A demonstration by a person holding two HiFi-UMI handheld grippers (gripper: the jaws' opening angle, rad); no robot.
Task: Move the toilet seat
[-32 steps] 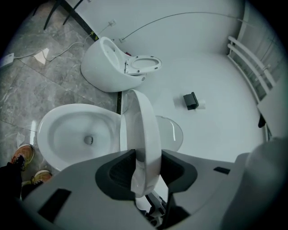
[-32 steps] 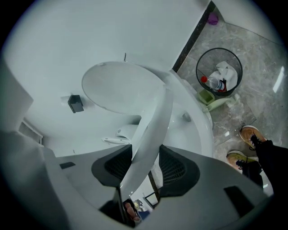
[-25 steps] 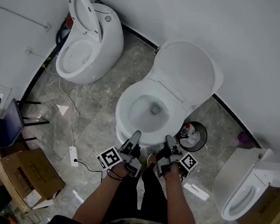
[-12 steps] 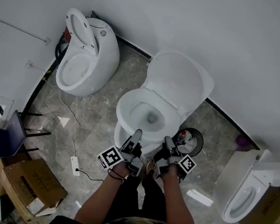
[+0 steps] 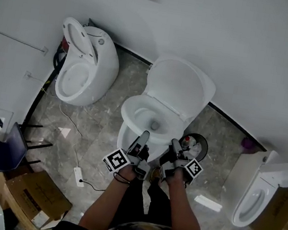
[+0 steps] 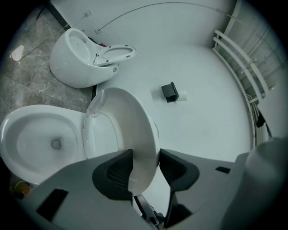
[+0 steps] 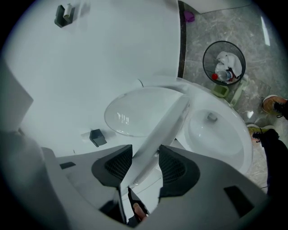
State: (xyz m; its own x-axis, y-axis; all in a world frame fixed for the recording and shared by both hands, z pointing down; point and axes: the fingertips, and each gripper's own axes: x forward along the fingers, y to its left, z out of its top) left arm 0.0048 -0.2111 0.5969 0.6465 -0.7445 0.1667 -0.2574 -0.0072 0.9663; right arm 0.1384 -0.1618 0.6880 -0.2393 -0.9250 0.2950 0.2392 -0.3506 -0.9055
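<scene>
The person is clamping both tools on the front edge of the toilet seat (image 7: 163,131), at 6 o'clock of the bowl (image 5: 143,116). The left gripper (image 5: 144,135) is pinching the rim left of centre, and the right gripper (image 5: 174,142) is pinching it just beside. The seat is tilting up off the bowl, with the lid (image 7: 132,117) leaning back at 12 o'clock. A waste bin (image 7: 210,53) is sitting at the bowl's 4 o'clock.

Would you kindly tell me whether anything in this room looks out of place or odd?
Yes: three toilets share this room. Besides the middle toilet, an egg-shaped toilet stands at left and a third toilet at right beside a cardboard box. A power strip lies on the floor with its cable trailing.
</scene>
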